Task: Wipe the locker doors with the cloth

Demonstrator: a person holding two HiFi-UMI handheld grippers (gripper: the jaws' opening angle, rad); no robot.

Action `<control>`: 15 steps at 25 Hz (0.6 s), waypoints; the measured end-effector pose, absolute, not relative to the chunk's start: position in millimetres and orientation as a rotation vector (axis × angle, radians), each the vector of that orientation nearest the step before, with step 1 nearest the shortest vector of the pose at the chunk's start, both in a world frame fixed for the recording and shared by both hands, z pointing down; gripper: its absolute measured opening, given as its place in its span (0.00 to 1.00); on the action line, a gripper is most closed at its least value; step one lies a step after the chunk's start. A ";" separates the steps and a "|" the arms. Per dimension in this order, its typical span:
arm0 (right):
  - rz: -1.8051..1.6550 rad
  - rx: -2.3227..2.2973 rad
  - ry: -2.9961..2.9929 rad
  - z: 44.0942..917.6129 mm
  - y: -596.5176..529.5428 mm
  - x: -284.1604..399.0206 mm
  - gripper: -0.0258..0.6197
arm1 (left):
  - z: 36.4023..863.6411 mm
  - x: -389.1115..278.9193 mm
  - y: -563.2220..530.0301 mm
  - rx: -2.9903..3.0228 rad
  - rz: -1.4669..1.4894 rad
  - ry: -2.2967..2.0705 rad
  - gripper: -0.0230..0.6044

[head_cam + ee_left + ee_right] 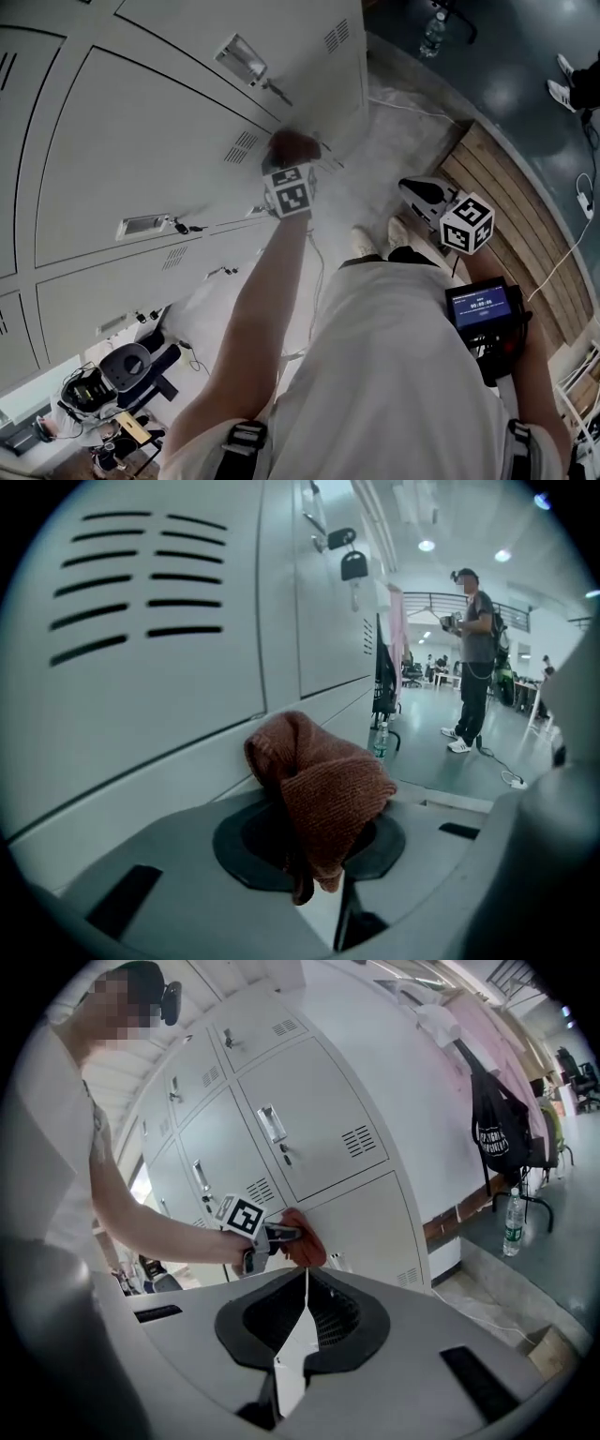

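Closest to us is our own white shirt [394, 375], filling the bottom of the head view, with our left arm [258, 319] reaching up to the grey lockers [112, 56]. Left gripper [285, 161] has its jaws clamped on the rust-brown cloth [319, 785], which is bunched into a lumpy wad. Its long axis runs out along the jaws, and the free end leans over to the left, up against the locker door [141, 696] just under the vent slots [131, 583]. A short tail hangs back down between the jaws. From the right gripper view, the wad sits near the seam between an upper door and the one below it. Right gripper [305, 1283] is well away from the lockers at our right side, jaws fully together with nothing in them. Padlock [353, 566] dangles from a latch further along, and a person [473, 658] stands beyond
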State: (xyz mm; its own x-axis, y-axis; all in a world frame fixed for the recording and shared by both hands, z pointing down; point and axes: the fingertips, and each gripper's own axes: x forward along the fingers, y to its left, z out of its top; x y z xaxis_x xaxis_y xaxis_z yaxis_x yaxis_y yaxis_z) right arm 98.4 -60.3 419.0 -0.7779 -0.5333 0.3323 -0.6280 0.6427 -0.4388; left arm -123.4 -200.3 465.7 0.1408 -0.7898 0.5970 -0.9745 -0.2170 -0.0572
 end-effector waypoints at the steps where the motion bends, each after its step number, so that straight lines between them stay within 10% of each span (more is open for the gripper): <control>1: 0.829 0.965 -2.676 421.3 -56.1 102.2 0.07 | 462.1 -115.9 -204.5 2.105 0.750 -1.699 0.15; 15: 0.855 0.761 -2.664 441.5 -52.6 60.2 0.07 | 534.3 -218.7 -122.4 1.841 1.014 -1.785 0.15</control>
State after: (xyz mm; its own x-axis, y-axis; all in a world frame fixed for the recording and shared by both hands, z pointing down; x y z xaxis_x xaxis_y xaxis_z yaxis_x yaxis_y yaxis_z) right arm 60.2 -52.6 441.5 -0.8352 -0.4046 0.3726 -0.5458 0.6930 -0.4710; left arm -218.7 -122.4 534.3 -0.0681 -0.6950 0.7158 -0.9706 -0.1198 -0.2087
